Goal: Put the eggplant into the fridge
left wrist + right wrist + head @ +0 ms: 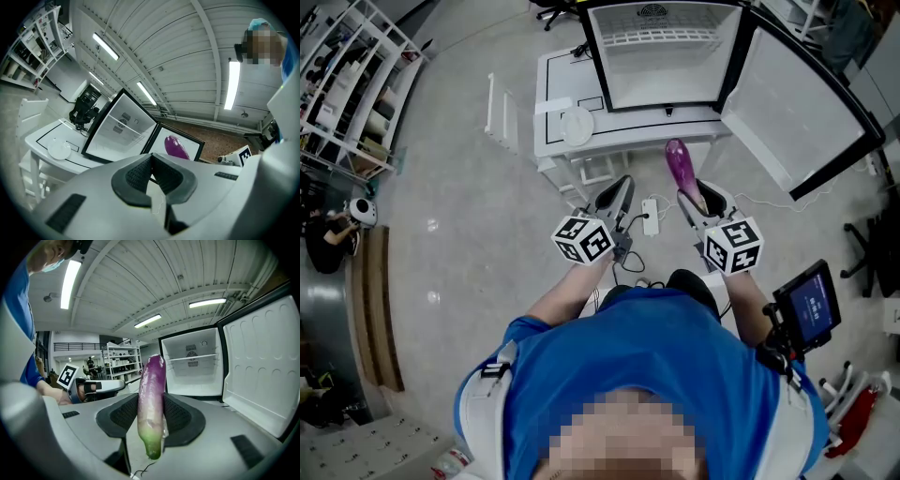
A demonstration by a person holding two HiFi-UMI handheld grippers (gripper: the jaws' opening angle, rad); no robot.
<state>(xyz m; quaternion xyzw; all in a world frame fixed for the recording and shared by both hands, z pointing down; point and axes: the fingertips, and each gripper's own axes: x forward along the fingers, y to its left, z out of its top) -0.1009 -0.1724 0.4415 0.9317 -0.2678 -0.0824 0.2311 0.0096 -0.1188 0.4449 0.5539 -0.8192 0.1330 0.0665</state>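
A purple eggplant [151, 404] with a green stem end stands clamped between the jaws of my right gripper [151, 416]. In the head view the eggplant [682, 167] sticks out ahead of the right gripper [694, 199], just short of the small white fridge [664, 56]. The fridge stands open and looks empty, with a wire shelf near its back; its door [797, 103] swings out to the right. My left gripper [615, 199] hangs to the left of the right one, jaws together on nothing. From the left gripper view the eggplant [176, 146] shows against the fridge door.
The fridge sits on a low white table [558, 89] that also carries a white plate [577, 125]. A white power strip [651, 216] and cables lie on the floor below. Shelving [352, 84] lines the left wall. A small screen [811, 305] is at my right.
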